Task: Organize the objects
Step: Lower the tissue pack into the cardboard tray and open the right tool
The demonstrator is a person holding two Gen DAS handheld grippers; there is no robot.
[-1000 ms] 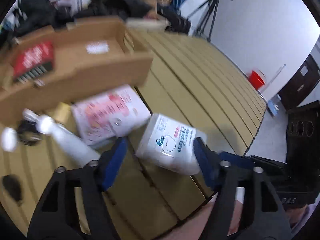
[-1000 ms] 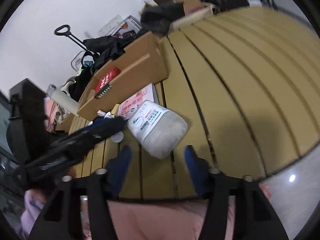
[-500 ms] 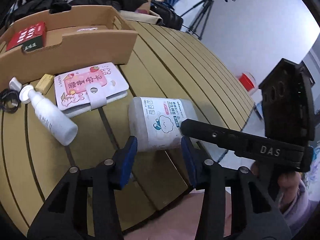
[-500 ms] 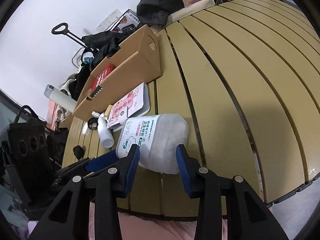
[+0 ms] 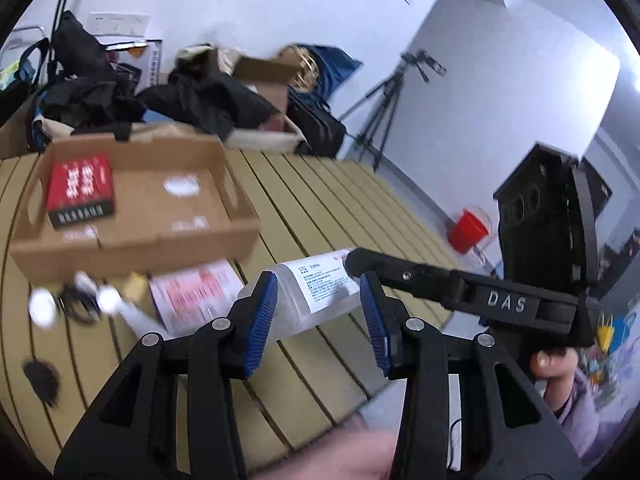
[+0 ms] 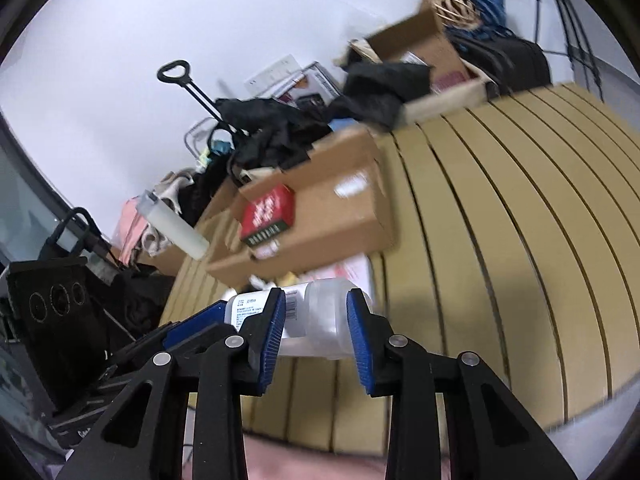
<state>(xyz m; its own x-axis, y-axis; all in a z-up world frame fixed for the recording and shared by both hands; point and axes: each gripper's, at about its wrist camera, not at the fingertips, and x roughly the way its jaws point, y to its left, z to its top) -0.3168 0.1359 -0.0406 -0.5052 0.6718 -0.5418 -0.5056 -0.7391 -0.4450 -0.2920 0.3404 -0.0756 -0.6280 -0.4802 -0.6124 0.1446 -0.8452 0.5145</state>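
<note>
Slatted tan table (image 5: 320, 200) near its front edge: both tools clamp one translucent labelled jar (image 5: 308, 300), lifted and lying sideways. Left tool (image 5: 318, 320) and right tool (image 6: 316, 336) each pinch it between blue pads. Behind sits a cardboard tray (image 5: 160, 216) holding a red box (image 5: 80, 188).

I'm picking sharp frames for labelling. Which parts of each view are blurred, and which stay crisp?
Left wrist view: the small white items beside the brown cardboard tray smear with motion blur; the left gripper is crisp. Right wrist view: the tray and its red box are soft; the right gripper is sharp.
</note>
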